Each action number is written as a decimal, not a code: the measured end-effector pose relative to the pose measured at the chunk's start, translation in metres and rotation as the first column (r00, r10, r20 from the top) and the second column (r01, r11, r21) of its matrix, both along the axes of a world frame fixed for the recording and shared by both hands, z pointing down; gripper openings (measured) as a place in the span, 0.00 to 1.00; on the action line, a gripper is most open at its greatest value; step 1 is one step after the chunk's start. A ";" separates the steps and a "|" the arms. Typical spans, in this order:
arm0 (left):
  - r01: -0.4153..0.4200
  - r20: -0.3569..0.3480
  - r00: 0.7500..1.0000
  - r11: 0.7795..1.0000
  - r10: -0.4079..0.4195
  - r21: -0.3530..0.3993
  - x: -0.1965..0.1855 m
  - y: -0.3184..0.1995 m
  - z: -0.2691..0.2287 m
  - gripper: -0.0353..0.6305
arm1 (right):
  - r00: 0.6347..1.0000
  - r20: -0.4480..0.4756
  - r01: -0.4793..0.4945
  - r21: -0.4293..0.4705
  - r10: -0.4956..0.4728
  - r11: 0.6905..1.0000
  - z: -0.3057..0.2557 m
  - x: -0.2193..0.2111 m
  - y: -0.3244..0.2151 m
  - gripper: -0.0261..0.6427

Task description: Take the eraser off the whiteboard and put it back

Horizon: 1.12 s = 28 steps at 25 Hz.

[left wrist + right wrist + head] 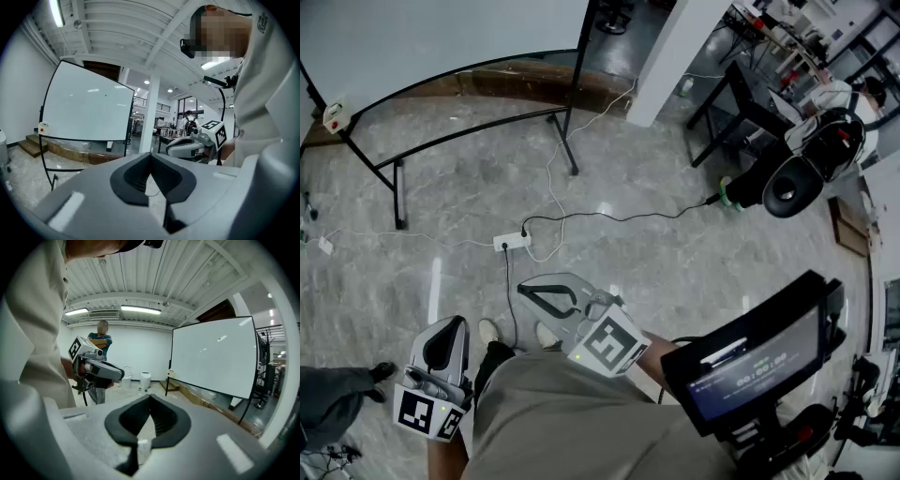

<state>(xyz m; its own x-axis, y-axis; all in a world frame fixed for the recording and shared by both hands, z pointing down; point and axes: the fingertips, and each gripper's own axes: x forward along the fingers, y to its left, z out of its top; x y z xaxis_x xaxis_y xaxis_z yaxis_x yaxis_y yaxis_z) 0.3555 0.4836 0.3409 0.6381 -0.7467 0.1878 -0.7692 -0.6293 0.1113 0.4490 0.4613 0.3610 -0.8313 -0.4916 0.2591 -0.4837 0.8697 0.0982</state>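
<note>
The whiteboard (pixel 441 37) stands on a black frame across the grey floor, well ahead of both grippers. A small white block with a red spot, apparently the eraser (pixel 334 114), sits at the board's left edge; it also shows in the left gripper view as the eraser (pixel 43 126) and in the right gripper view as the eraser (pixel 170 373). My left gripper (pixel 441 330) is held low by my left hip, shut and empty. My right gripper (pixel 527 290) is held in front of my waist, jaws together with nothing between them. Both point roughly level towards the whiteboard (pixel 89 110).
A white power strip (pixel 512 242) with trailing cables lies on the floor between me and the board. A monitor (pixel 759 366) stands close at my right. A white pillar (pixel 675 47) and desks lie further right. Another person's shoe (pixel 380 372) is at the left.
</note>
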 end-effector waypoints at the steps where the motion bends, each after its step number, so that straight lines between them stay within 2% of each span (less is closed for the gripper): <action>1: -0.004 -0.001 1.000 1.000 0.004 0.003 -0.004 -0.003 0.002 0.06 | 1.000 -0.003 -0.001 0.006 0.001 1.000 0.001 -0.003 -0.001 0.04; 5: 0.000 -0.007 1.000 1.000 0.000 0.006 -0.018 -0.010 0.009 0.06 | 1.000 0.029 0.003 0.043 -0.004 0.999 -0.002 -0.014 -0.008 0.04; 7: 0.036 -0.002 0.999 0.999 -0.036 0.001 -0.022 -0.007 0.011 0.06 | 0.997 0.080 0.003 0.011 -0.004 1.000 -0.003 -0.017 -0.011 0.04; 9: 0.045 -0.012 0.999 0.999 -0.045 0.002 -0.020 -0.004 0.013 0.06 | 0.998 0.063 -0.010 -0.029 0.012 1.000 0.001 -0.013 -0.010 0.04; 13: 0.043 -0.021 0.999 0.999 -0.043 -0.007 -0.033 -0.002 0.011 0.06 | 1.000 0.006 -0.002 -0.043 0.002 0.999 0.006 -0.024 -0.004 0.04; 28: 0.082 -0.033 0.996 0.996 -0.083 -0.031 -0.045 -0.009 0.017 0.06 | 0.999 0.036 0.013 -0.064 -0.011 0.998 0.006 -0.036 -0.017 0.04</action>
<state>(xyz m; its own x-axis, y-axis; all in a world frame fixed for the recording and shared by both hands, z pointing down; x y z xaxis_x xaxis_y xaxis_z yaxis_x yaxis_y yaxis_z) 0.3105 0.4744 0.3577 0.5810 -0.7915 0.1897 -0.8137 -0.5600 0.1557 0.4128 0.4441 0.3669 -0.8463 -0.4649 0.2601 -0.4755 0.8794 0.0247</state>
